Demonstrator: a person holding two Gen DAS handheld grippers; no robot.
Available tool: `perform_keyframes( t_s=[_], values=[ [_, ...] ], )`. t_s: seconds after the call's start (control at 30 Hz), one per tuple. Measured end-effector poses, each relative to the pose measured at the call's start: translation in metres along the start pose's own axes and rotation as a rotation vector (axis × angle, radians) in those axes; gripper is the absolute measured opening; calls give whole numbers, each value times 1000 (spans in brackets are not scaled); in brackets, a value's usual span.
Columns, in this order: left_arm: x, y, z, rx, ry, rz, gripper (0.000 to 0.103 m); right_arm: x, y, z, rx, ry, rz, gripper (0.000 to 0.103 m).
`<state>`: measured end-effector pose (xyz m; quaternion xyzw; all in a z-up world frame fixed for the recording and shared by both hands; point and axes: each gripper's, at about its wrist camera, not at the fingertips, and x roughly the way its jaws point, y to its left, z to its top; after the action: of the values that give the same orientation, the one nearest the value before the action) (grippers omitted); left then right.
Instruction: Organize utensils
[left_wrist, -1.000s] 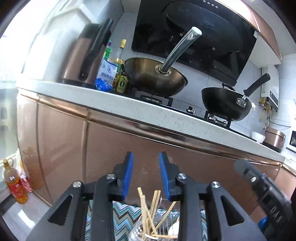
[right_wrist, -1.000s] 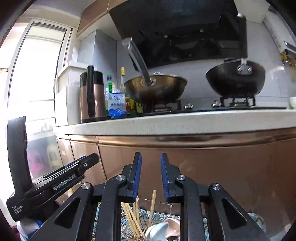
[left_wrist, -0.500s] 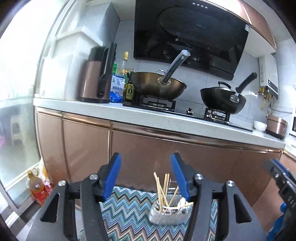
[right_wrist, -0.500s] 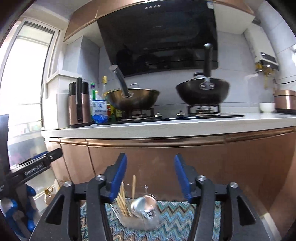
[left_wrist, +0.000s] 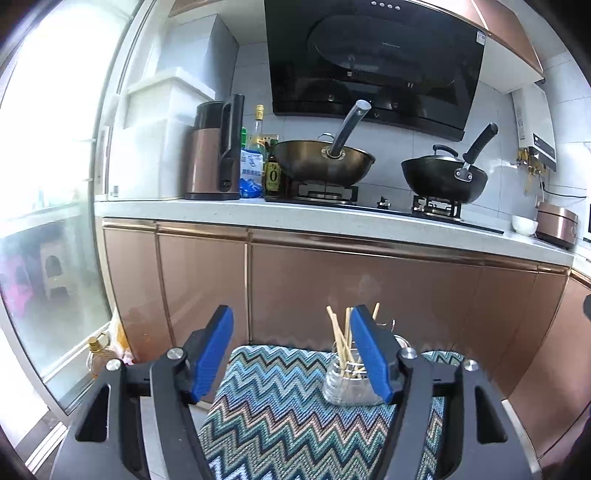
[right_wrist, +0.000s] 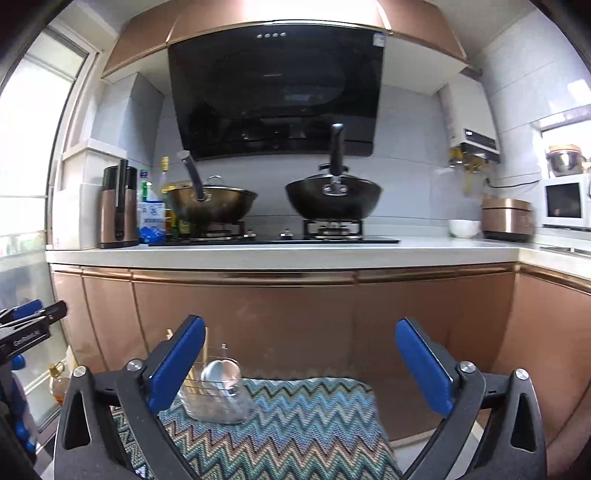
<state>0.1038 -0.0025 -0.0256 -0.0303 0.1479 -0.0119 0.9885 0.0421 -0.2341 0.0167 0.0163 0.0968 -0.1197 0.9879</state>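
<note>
Chopsticks (left_wrist: 341, 341) are standing in a glass jar (left_wrist: 349, 384) on the zigzag-clothed tabletop (left_wrist: 280, 413); left tool (left_wrist: 291, 354) and right tool (right_wrist: 299, 365), both gaping and holding nothing, should be retreating slowly to avoid tipping the jar.

1. My left wrist camera looks forward between the left gripper's (left_wrist: 291, 354) blue pads, low over the zigzag cloth (left_wrist: 273, 413), facing the copper cabinets (left_wrist: 207, 280), angled slightly rightward.
2. My right wrist camera sits to the right, looking squarely at the counter (right_wrist: 280, 254) between the right gripper's (right_wrist: 299, 365) pads.
3. Both views share the glass jar (left_wrist: 347, 384) (right_wrist: 218, 398), the bronze wok (left_wrist: 325, 162) (right_wrist: 214, 203) and the black wok (left_wrist: 443, 181) (right_wrist: 332, 199).
4. The left gripper's body shows at the left edge of my right view.
</note>
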Motion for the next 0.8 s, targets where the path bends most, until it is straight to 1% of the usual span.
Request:
perform_keyframes(
  t_s=[0.13, 0.3, 0.37, 0.67, 0.73, 0.8],
  values=[
    [-17, 7, -3, -6, -22, 33, 68, -13, -8, 0, 18, -12, -31, 103],
    [-31, 11, -8, 6, -37, 73, 72, -27, -12, -5, -12, -22, -113, 103],
    [-34, 11, -10, 16, -43, 89, 73, -30, -13, -6, -19, -18, -133, 103],
    [-37, 9, -19, 75, -81, 214, 75, -34, -15, -10, -51, -1, -221, 103],
    [-37, 9, -20, 82, -82, 217, 75, -34, -14, -10, -60, 1, -233, 103],
    [-37, 8, -21, 82, -70, 190, 75, -34, -13, -11, -66, 3, -237, 103]
  ],
)
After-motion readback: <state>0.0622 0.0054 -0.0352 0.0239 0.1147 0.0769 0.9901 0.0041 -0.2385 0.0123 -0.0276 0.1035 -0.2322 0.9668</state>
